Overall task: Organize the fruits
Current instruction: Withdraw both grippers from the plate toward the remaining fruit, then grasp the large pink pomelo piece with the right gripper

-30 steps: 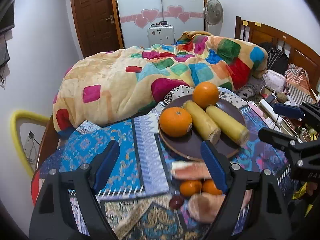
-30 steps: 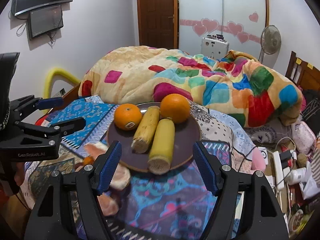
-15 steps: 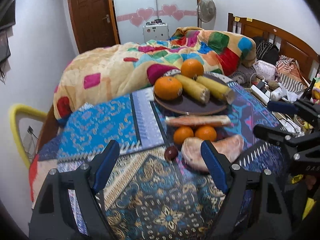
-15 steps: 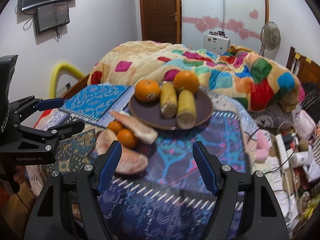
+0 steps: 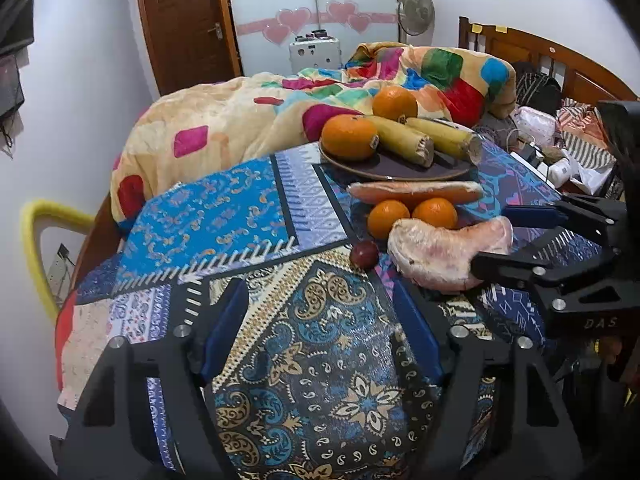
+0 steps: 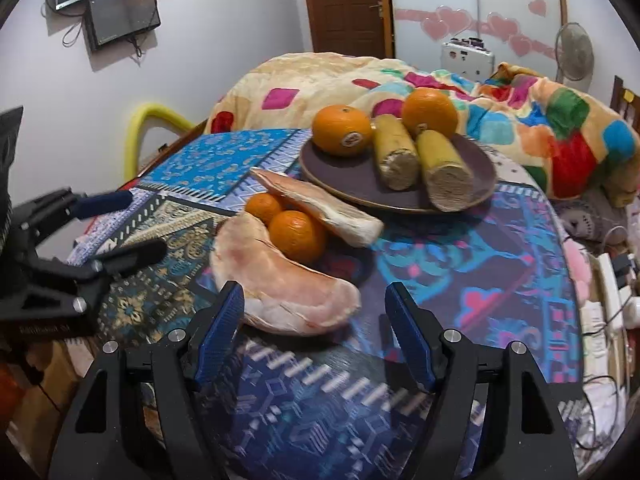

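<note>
Two grippers hang over a patterned tablecloth [image 6: 500, 264], both with nothing between their fingers. The left gripper [image 5: 320, 328] has its jaws apart over bare cloth, and they have just been closing a little. The right gripper [image 6: 316, 332] is also spread wide; its left finger sits just beside the near pomelo piece [image 6: 280, 280], whether touching I cannot tell. Behind that piece lie two small oranges [image 6: 296, 236], touching each other, with a second pomelo piece [image 6: 320, 208] leaning along their far side. A small dark red fruit [image 5: 363, 254] rests on the cloth just left of the near piece. Further back a dark plate [image 6: 480, 168] holds two big oranges [image 6: 342, 130] and two yellow cut stalks [image 6: 440, 168] lying side by side. Beyond the table is a bright patchwork blanket [image 5: 240, 120].
</note>
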Demonstrator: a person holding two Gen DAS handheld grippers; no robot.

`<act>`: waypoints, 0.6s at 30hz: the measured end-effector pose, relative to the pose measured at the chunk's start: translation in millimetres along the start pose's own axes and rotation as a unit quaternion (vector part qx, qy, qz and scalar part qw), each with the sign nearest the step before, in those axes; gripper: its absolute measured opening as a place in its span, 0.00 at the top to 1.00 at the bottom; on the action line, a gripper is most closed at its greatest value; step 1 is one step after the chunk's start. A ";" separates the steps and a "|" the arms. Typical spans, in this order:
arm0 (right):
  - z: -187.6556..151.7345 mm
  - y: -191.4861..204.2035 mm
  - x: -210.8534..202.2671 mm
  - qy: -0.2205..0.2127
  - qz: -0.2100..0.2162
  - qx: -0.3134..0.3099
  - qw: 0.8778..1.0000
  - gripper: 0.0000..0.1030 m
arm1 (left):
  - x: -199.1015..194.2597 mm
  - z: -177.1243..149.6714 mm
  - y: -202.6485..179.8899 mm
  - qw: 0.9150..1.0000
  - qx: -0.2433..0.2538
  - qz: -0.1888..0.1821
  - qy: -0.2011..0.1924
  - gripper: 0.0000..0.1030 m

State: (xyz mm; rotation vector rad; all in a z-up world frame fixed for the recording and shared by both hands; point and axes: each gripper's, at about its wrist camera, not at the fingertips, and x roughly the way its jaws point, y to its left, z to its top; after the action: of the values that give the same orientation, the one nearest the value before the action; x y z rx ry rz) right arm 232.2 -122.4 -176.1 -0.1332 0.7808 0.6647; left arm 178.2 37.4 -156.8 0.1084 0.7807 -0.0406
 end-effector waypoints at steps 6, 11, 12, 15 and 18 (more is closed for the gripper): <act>-2.2 8.7 2.2 -0.004 0.009 -0.008 1.000 0.40 | 16.4 -1.8 -6.6 1.000 0.006 -0.014 0.015 0.39; -7.7 17.8 -6.3 -0.015 0.000 -0.039 0.999 0.53 | 21.7 -4.4 -9.0 1.000 0.003 -0.022 0.021 0.41; -8.2 17.6 -11.3 -0.022 -0.002 -0.038 0.999 0.57 | 21.6 -5.1 -9.3 1.000 0.004 -0.020 0.021 0.41; -6.7 9.6 -23.7 -0.032 -0.001 -0.025 0.999 0.80 | 18.5 -6.3 -9.8 1.000 0.006 -0.016 0.021 0.42; -9.9 1.3 -29.1 -0.026 -0.016 -0.030 0.999 0.95 | 12.6 -5.8 -10.0 1.000 0.004 -0.021 0.017 0.42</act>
State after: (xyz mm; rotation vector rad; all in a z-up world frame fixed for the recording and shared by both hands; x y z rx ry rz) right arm 210.3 -139.5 -162.9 -0.1813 0.7075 0.6584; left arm 182.4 28.2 -170.6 0.1011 0.8177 -0.0823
